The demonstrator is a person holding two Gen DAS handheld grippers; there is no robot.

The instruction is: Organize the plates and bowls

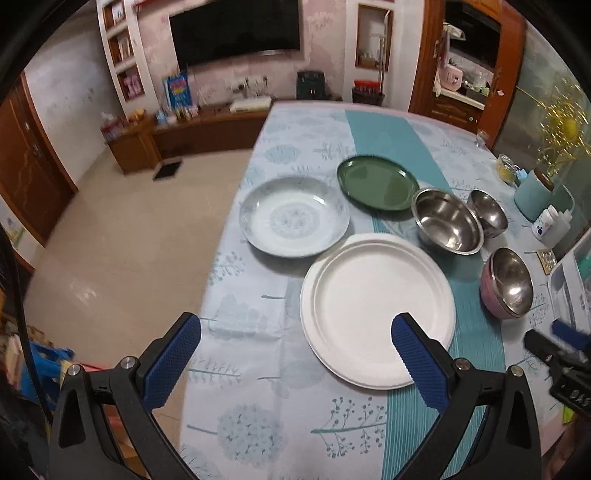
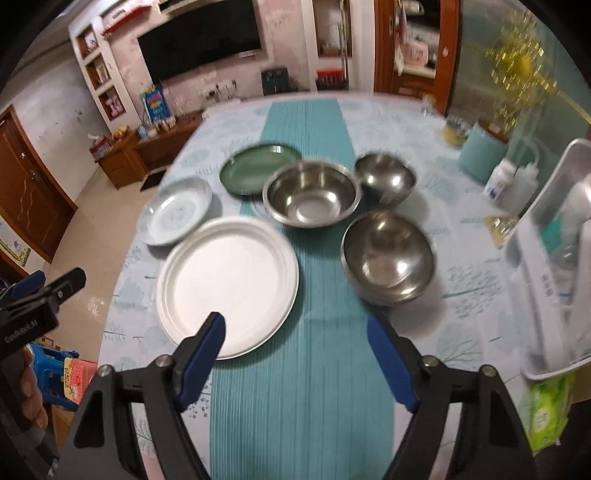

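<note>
Both grippers, L (image 1: 295, 354) & R (image 2: 295, 354), gape empty above white plate (image 1: 376, 310).

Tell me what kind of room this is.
Most likely a home living-dining room: a wall-mounted TV above a low wooden cabinet, and a cloth-covered dining table set with plates and steel bowls.

Three plates (image 2: 227, 282) left on table (image 2: 461, 295), three bowls (image 2: 388, 254) right

Patterned tablecloth (image 1: 255, 424), wall television (image 1: 236, 29), teal canister (image 1: 532, 195), white tray (image 2: 550, 221), green wipes pack (image 2: 546, 413)
</note>
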